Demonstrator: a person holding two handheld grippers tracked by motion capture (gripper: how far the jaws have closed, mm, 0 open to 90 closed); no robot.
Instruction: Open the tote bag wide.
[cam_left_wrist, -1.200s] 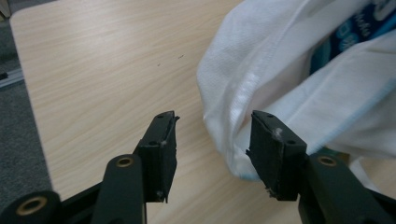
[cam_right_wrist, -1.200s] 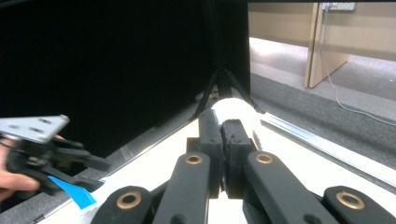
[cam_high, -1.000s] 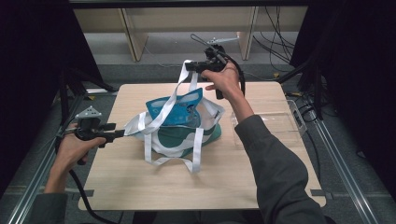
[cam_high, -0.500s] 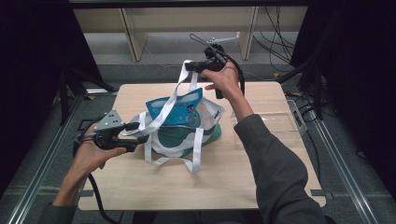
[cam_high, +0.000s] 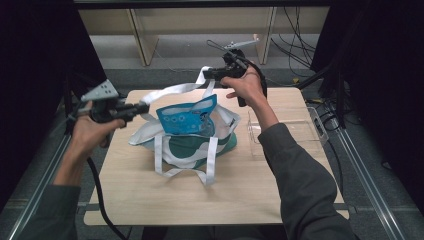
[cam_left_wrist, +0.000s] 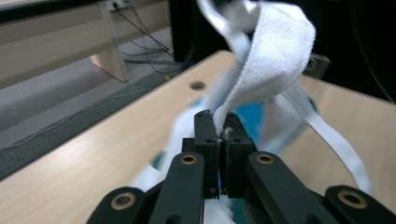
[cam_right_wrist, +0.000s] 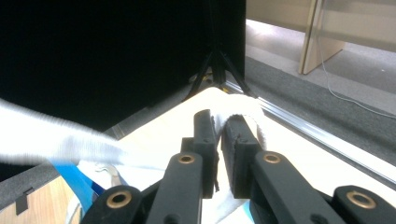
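the left gripper, jaws just closed on the white strap of the tote bag on the table, and the right gripper, clamped on the other strap, could tip out the blue pouch if pulled unevenly.

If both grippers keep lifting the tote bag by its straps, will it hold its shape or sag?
Likely sag: the tote bag lies slumped on the table. Its white strap folds limply where the left gripper pinches it. The blue pouch stands loose inside and may tip.

White-and-green fabric tote bag, white woven straps; blue dotted plastic pouch; pale wooden tabletop.
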